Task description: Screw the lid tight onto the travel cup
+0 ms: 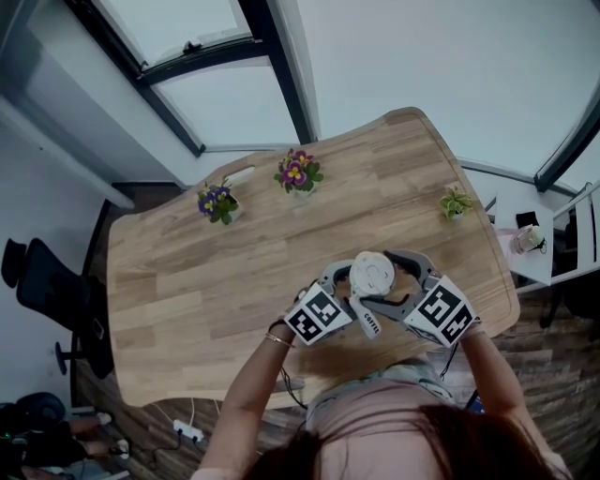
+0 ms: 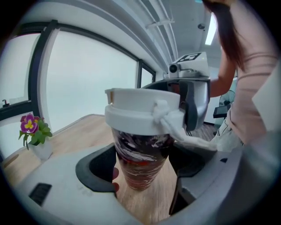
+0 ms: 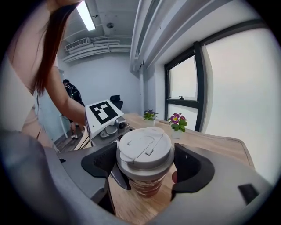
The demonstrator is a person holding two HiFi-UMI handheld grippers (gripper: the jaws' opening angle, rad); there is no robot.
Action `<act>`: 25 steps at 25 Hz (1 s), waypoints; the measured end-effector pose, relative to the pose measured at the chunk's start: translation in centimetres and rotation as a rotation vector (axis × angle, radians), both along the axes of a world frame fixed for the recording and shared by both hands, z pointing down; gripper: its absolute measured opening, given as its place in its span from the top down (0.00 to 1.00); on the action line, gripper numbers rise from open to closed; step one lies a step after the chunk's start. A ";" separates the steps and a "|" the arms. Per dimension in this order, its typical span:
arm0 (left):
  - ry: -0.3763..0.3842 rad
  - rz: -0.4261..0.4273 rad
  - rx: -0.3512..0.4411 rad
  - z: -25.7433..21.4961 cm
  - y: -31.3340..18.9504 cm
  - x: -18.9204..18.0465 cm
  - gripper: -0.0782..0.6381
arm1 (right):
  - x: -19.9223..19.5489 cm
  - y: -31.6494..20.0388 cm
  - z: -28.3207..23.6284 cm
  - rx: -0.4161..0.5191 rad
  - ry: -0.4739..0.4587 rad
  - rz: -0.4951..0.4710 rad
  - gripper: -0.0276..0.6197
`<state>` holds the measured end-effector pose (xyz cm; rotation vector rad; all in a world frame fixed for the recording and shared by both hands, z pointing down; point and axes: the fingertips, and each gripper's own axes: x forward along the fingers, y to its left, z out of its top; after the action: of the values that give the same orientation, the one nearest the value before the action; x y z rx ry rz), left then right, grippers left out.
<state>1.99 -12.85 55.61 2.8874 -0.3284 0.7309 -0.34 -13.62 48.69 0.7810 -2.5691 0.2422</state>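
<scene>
The left gripper [image 2: 144, 171] grips the cup [image 2: 141, 151] low on its dark, marbled body, with a pad against each side. The right gripper [image 3: 145, 167] clamps the white lid [image 3: 145, 147], its pads pressed to the rim from both sides. The lid sits level on top of the cup, and a white strap [image 2: 186, 134] hangs from its side. The cup stands upright on the wooden table [image 1: 206, 281], near the front edge, just before the person. Flower pots [image 1: 298, 174] and a small plant [image 1: 456, 202] stand well apart along the far side.

wooden table [image 1: 187, 281] beside large windows [image 1: 178, 28]
</scene>
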 end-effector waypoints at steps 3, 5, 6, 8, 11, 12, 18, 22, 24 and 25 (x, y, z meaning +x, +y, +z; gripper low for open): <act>0.028 -0.080 0.013 -0.1 -0.4 0.0 0.39 | 0.1 -0.2 0.0 0.056 -0.008 0.113 0.38; 0.048 -0.128 0.021 -0.2 -0.6 0.1 0.39 | 0.3 -0.4 -0.1 0.079 -0.021 0.190 0.38; 0.055 -0.145 0.024 -0.2 -0.7 0.1 0.39 | 0.3 -0.5 -0.1 0.082 -0.026 0.219 0.38; 0.059 -0.158 0.025 -0.2 -0.8 0.2 0.39 | 0.4 -0.5 0.0 0.077 -0.031 0.240 0.38; 0.051 -0.125 0.016 0.0 -0.7 0.1 0.39 | 0.2 -0.2 0.1 0.030 -0.031 0.186 0.38; 0.046 -0.101 0.013 0.0 -0.5 0.0 0.39 | 0.2 0.0 0.1 0.016 -0.025 0.151 0.38; -0.003 0.013 -0.002 0.1 0.0 0.0 0.39 | 0.0 0.2 0.3 -0.029 0.044 -0.027 0.38; 0.023 -0.075 0.009 0.0 -0.5 0.1 0.39 | 0.2 -0.2 0.2 0.017 0.017 0.083 0.38; 0.046 -0.140 0.018 -0.1 -0.9 0.2 0.39 | 0.5 -0.5 0.2 0.038 -0.009 0.193 0.38; 0.055 -0.168 0.023 -0.1 -1.0 0.2 0.39 | 0.6 -0.7 0.1 0.051 -0.024 0.242 0.38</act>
<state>2.20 -13.83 55.50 2.8504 -0.5670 0.6217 0.26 -14.28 48.78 1.1161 -2.5094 0.2632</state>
